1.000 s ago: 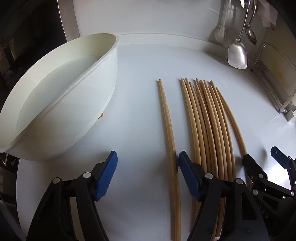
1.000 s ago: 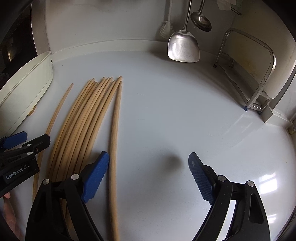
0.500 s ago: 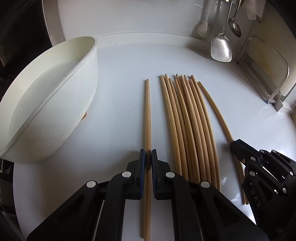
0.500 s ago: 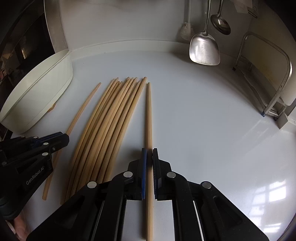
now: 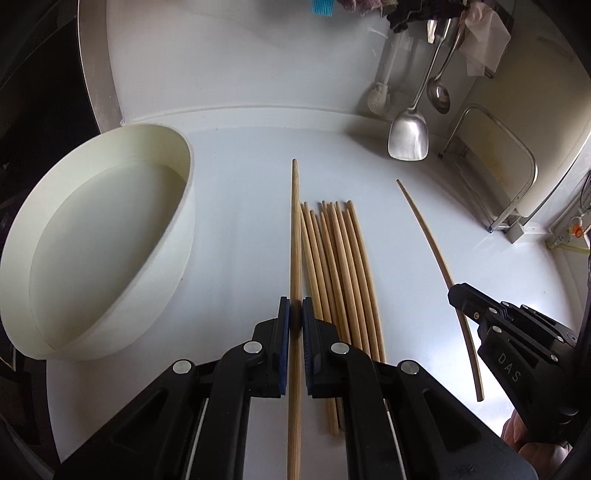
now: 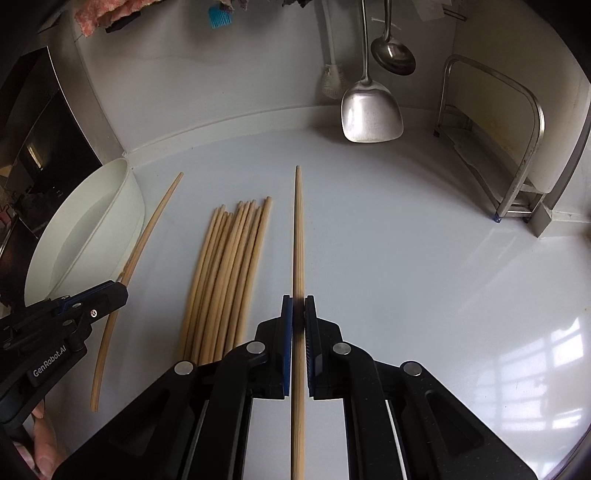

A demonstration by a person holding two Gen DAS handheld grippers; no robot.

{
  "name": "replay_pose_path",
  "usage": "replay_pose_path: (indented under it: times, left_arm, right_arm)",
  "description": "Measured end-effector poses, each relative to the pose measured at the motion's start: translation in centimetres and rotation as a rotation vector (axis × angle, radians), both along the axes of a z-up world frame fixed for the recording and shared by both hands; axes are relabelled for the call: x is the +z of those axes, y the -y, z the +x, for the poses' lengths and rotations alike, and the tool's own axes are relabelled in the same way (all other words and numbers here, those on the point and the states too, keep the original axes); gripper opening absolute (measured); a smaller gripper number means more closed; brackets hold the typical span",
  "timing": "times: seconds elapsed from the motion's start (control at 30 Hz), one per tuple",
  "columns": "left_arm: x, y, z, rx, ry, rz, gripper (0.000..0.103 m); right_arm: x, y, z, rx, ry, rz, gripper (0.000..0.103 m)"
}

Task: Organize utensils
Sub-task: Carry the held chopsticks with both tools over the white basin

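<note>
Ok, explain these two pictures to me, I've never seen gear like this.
No robot here: a person holds a black hand tool with a two-finger claw in each hand, and a camera on each looks along its fingers. One picture comes from the left claw, the other from the right claw. Each is shut on one chopstick: the left chopstick and the right chopstick. On the white counter lie a chopstick bundle and a white bowl. A spatula hangs behind.

1. Pale tan wood: chopsticks [image 5: 341, 266].
2. Cream white: round basin [image 5: 110, 236].
3. Glossy white: worktop [image 6: 424, 258].
4. Black frames, blue pads: left gripper [image 5: 294, 321], right gripper [image 6: 298, 317].
5. Shiny silver: hanging spatula [image 6: 371, 116], ladle [image 6: 393, 55].
6. Bright blue: brush [image 6: 218, 16].
</note>
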State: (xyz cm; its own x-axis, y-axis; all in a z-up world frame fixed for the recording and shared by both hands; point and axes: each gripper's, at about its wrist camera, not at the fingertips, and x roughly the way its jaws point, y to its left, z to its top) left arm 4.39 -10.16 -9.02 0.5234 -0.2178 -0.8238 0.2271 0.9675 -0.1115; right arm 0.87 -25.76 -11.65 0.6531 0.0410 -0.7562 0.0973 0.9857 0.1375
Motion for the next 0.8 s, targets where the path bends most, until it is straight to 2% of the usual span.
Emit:
replay_pose_path:
  times: [0.17, 0.37, 0.57, 0.8]
  left_arm:
    - [3.4, -2.6, 1.2, 0.009, 0.046, -0.018, 0.007]
    - [6.3, -8.9, 3.5, 0.08, 0.087, -0.011, 0.007]
    - [6.9, -15.9, 6.3, 0.153, 0.089, 0.027, 0.007]
    - [4.5, -20.3, 8.8, 0.151, 0.032, 0.065, 0.007]
  right_arm:
    - [3.8, -2.9, 0.8, 0.025, 0.047, 0.018, 0.006]
    - [6.4, -9.1, 3.5, 0.101, 0.07, 0.031, 0.006]
    - [6.2, -16.0, 7.7, 0.187, 0.052, 0.065, 0.006]
    - [4.1, -22.9, 11.5, 0.256, -0.005, 0.08, 0.006]
